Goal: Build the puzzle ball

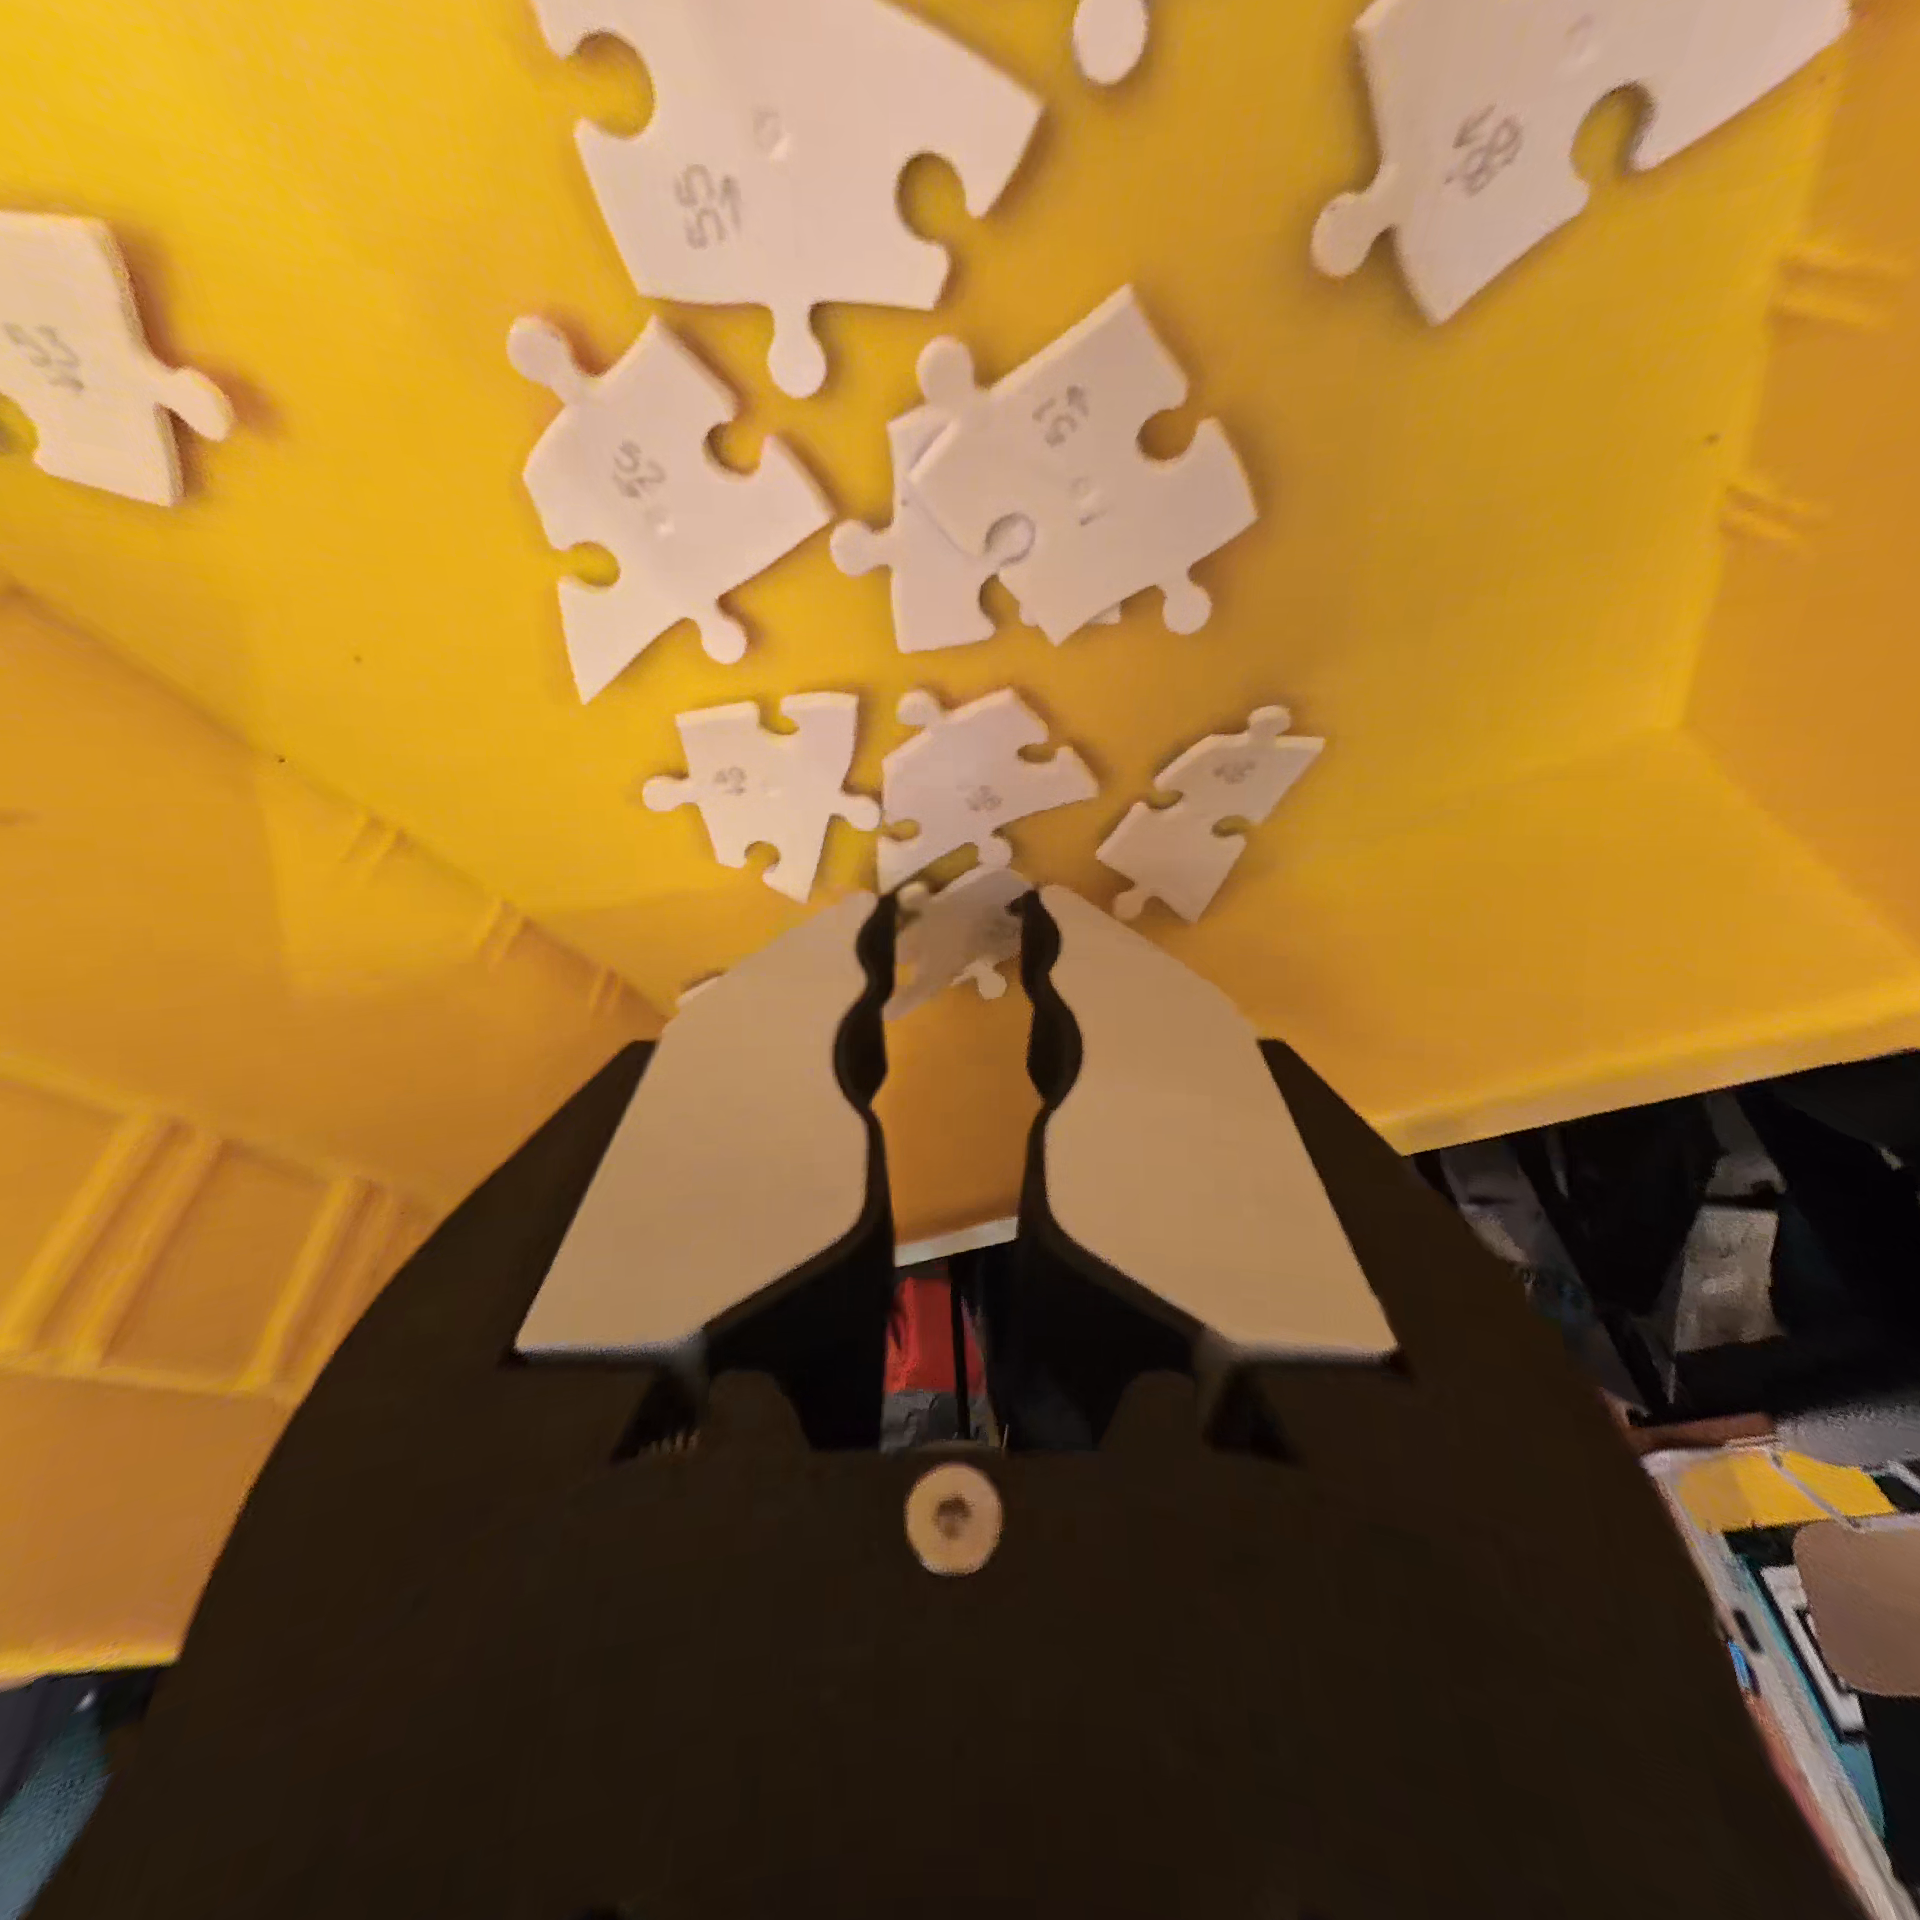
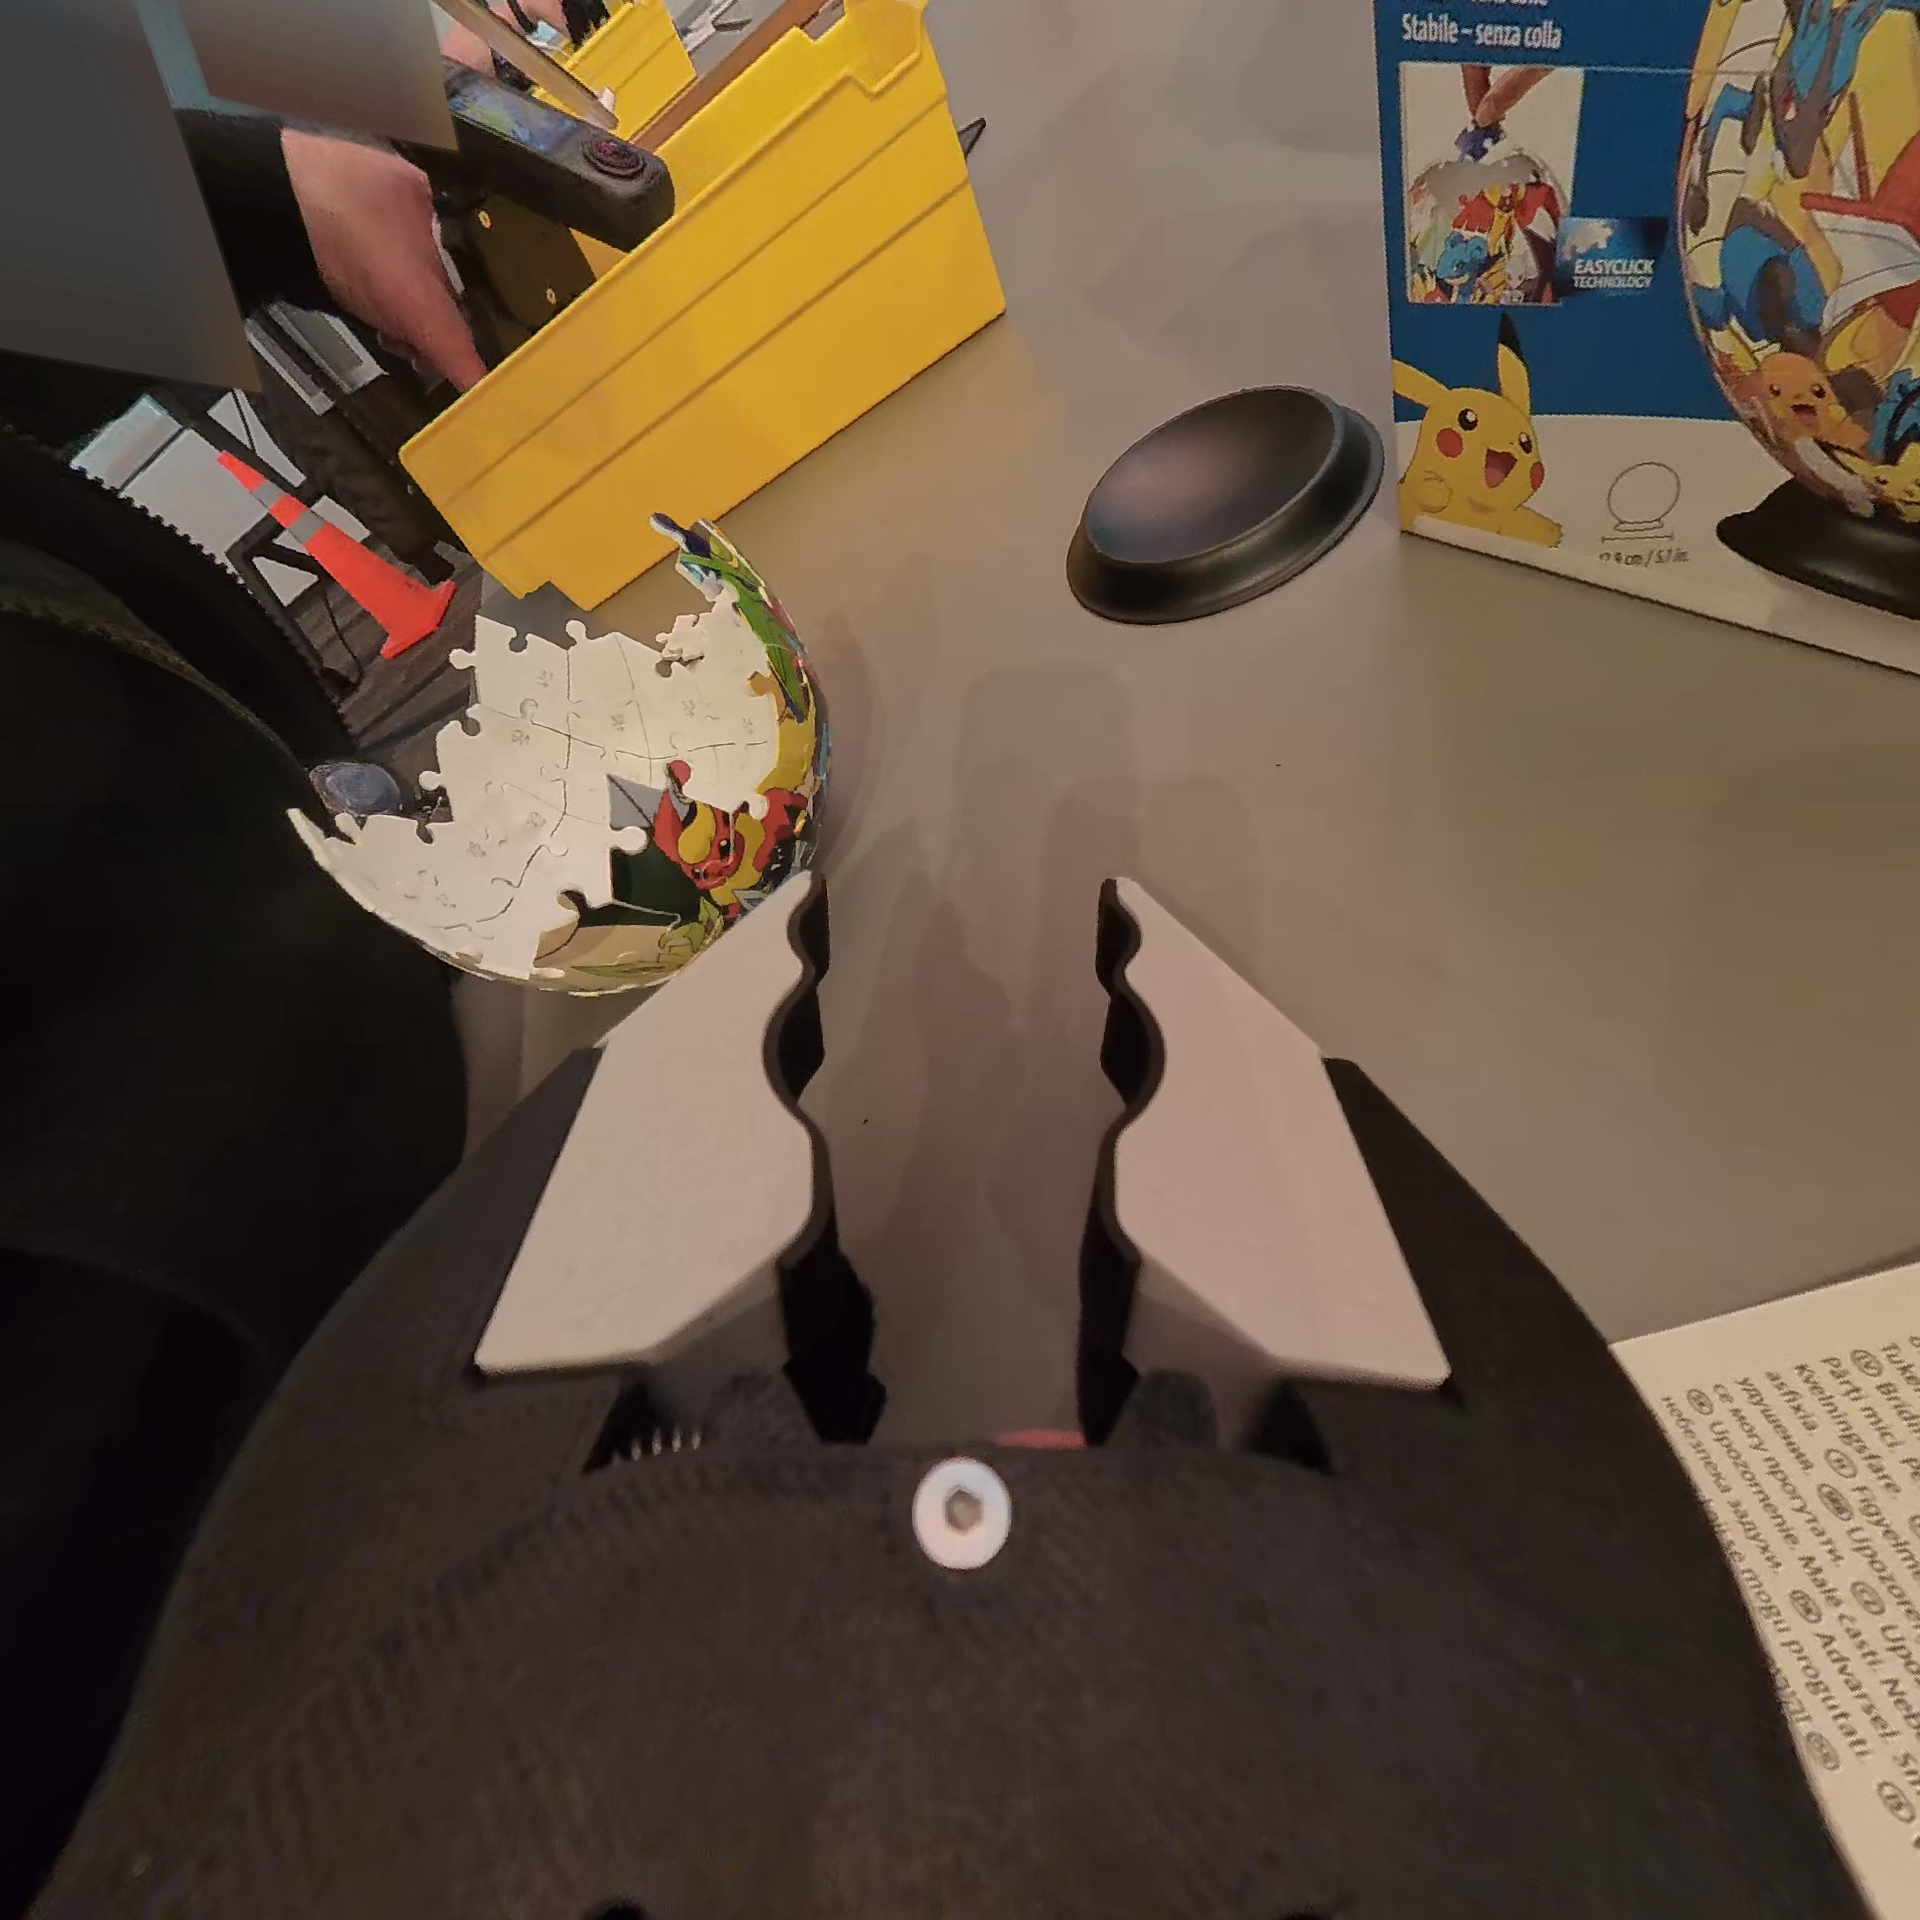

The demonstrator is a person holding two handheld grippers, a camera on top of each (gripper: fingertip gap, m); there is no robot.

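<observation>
1. Left gripper [image 1: 956, 914] reaches into the yellow bin [image 1: 312, 727], its two pale fingers [image 1: 769, 1091] a narrow gap apart; a white puzzle piece [image 1: 961, 940] sits right at the tips, but blur hides whether the jaws pinch it, so I cannot tell.
2. Loose white pieces lie blank side up on the bin floor beyond the tips: a row of three just past them, with the middle piece [image 1: 977, 784] at 12 o'clock, one [image 1: 764, 790] toward 11 and one [image 1: 1210, 816] toward 1.
3. Farther out at 12 o'clock, two overlapping pieces [image 1: 1070, 488] lie beside a single one [image 1: 655, 499], and larger pieces [image 1: 790, 166] lie near the top edge.
4. Right gripper [image 2: 961, 904] hovers over the grey table [image 2: 1351, 831] with its jaws spread wide and nothing between them.
5. From this gripper's tips, the part-built puzzle ball [image 2: 582, 769] rests at about 10 o'clock near the table's edge, its open shell showing white inner faces and a colourful printed outside.
6. Behind the ball, toward 11 o'clock, stands the yellow bin [image 2: 727, 343], with a person's hand [image 2: 384, 239] holding the other gripper over it.
7. At 1 o'clock a black round stand [image 2: 1226, 509] lies on the table, touching the puzzle box [image 2: 1662, 312] that is upright at 2 o'clock.
8. At 4 o'clock a printed paper sheet [image 2: 1787, 1507] lies at the frame's edge.
</observation>
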